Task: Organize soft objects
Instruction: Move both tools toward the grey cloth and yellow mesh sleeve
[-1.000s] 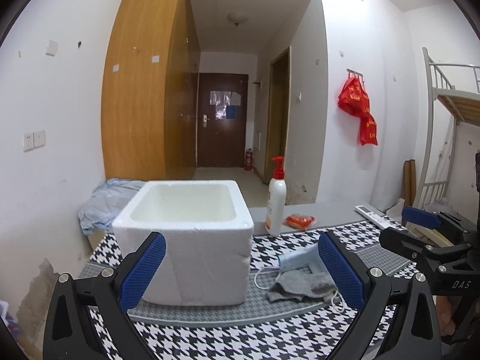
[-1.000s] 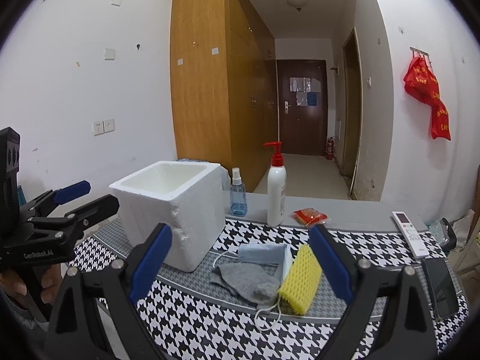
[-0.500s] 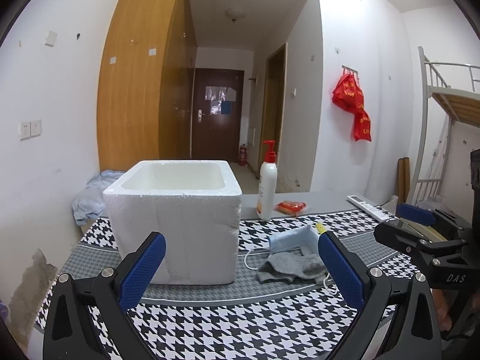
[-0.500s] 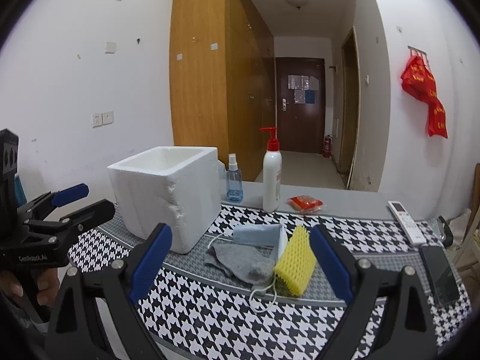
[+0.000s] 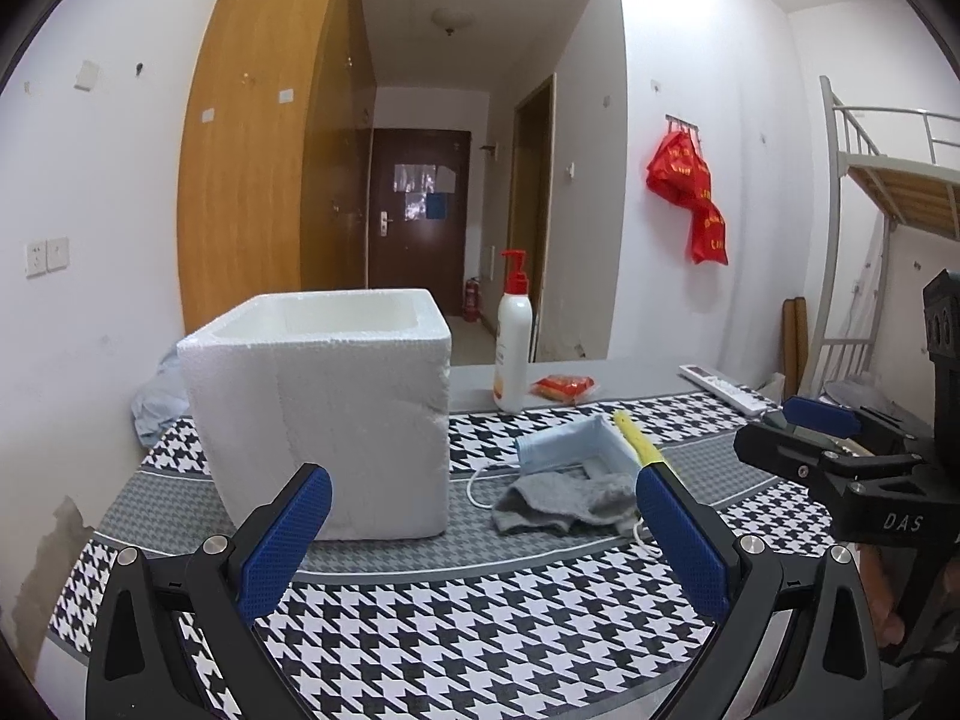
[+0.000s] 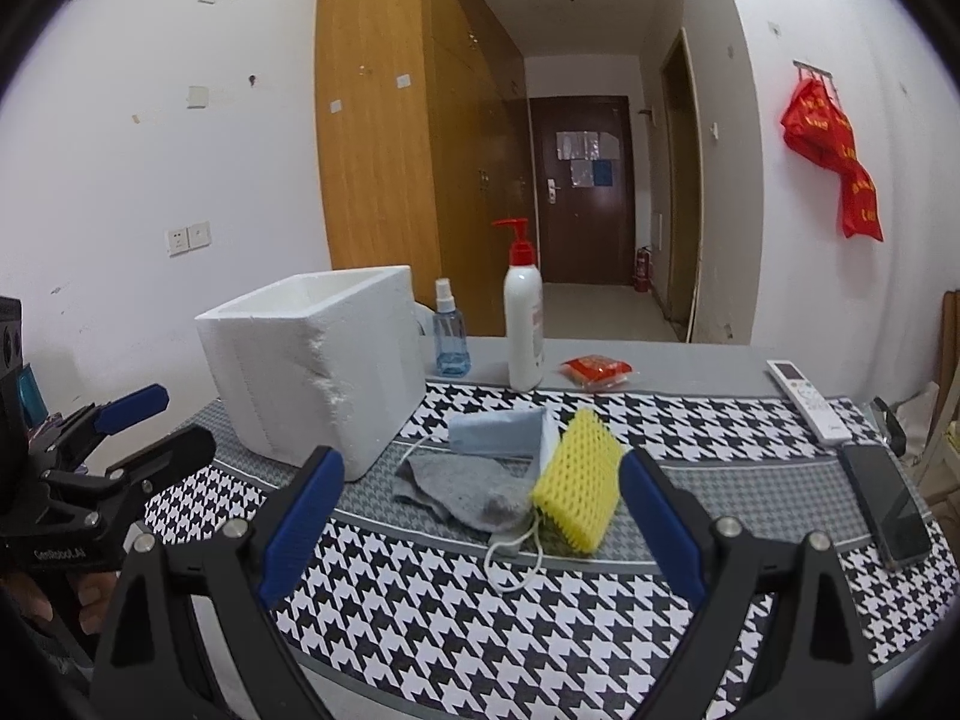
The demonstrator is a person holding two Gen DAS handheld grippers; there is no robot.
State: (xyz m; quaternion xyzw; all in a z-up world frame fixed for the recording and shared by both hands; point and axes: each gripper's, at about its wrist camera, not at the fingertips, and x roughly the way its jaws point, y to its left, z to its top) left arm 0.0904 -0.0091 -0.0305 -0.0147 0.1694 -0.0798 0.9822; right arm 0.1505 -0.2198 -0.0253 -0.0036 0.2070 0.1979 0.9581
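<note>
We see a white foam box (image 5: 336, 414) standing open-topped on the houndstooth tablecloth (image 5: 480, 630), ahead of our left tongs (image 5: 480, 540) and toward their left finger; its rim hides the inside, so we cannot tell what it holds. Just right of the box lies the heap of soft things, ahead of our right tongs (image 6: 480, 516), between their blue pads: a crumpled grey cloth (image 6: 468, 495), a yellow foam net sleeve (image 6: 579, 483) leaning on its right edge, and a pale blue face mask (image 6: 498, 429) behind both, its white ear loop trailing toward us. Both tongs hang wide open above the cloth, gripping nothing. Beyond the heap stand a white pump bottle (image 6: 524, 330) and a small blue spray bottle (image 6: 450, 342).
</note>
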